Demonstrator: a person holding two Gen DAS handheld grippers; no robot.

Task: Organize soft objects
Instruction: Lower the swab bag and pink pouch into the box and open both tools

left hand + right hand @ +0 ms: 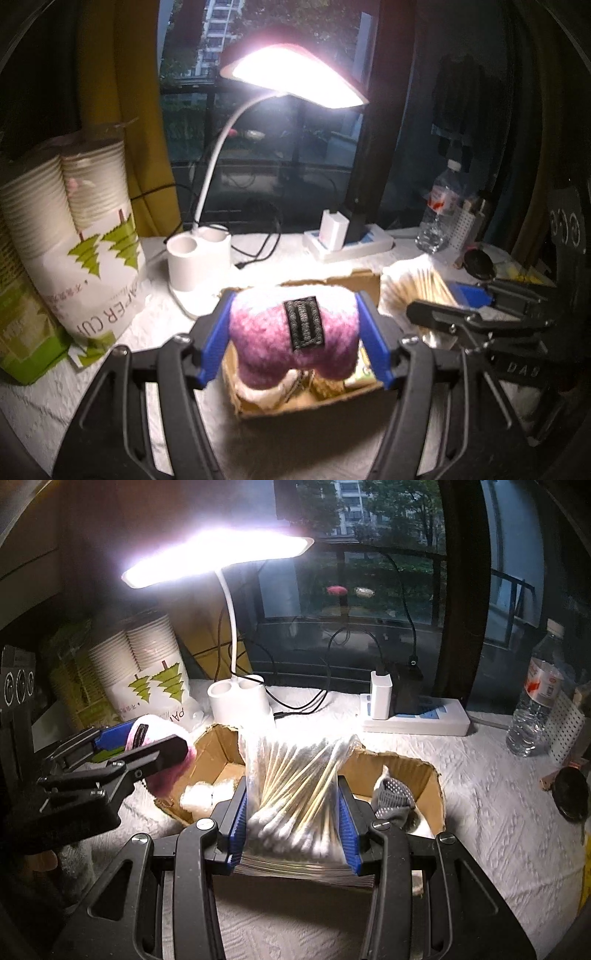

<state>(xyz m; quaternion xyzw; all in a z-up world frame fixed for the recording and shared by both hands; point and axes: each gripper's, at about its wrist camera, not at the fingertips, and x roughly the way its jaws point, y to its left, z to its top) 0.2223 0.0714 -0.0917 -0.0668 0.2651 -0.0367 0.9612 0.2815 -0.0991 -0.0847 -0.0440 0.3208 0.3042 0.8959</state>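
Over the cardboard box point(332, 402), left claw point(293, 332) clamps a pink-and-white fuzzy soft item point(295, 332); both blue pads press its sides. Black woven patch on its front, pattern unreadable. Item hangs above the box's near-left part; from the right wrist view it sits at the box's left edge point(159, 760).

Right claw point(293, 812) closed on a clear bag of cotton swabs point(295, 790), pads pinching both sides. Bag stands upright over the box point(417, 775) middle, wooden sticks fanned upward, white tips at the bottom.

Inside box: white cotton wads point(201, 794) at left; grey sock with white dots point(391, 797) at right.

Table point(498, 812) covered in white textured cloth. Lit desk lamp point(291, 74) on a white gooseneck, base with two round holders point(195, 258), behind the box.

Writing:
- Sleeve of stacked paper cups point(85, 229), far left, green tree print; reads "PAPER CUP" sideways, cut off by the fold. Small characters beside it, too blurred.
- Right claw body in left view: "DAS" point(522, 367).
- Water bottle point(535, 698), far right, red-and-white label, text illegible.

White power strip point(417, 716) with a white charger point(380, 694) plugged in, behind the box at right. Black round object point(570, 794) on the table at far right.
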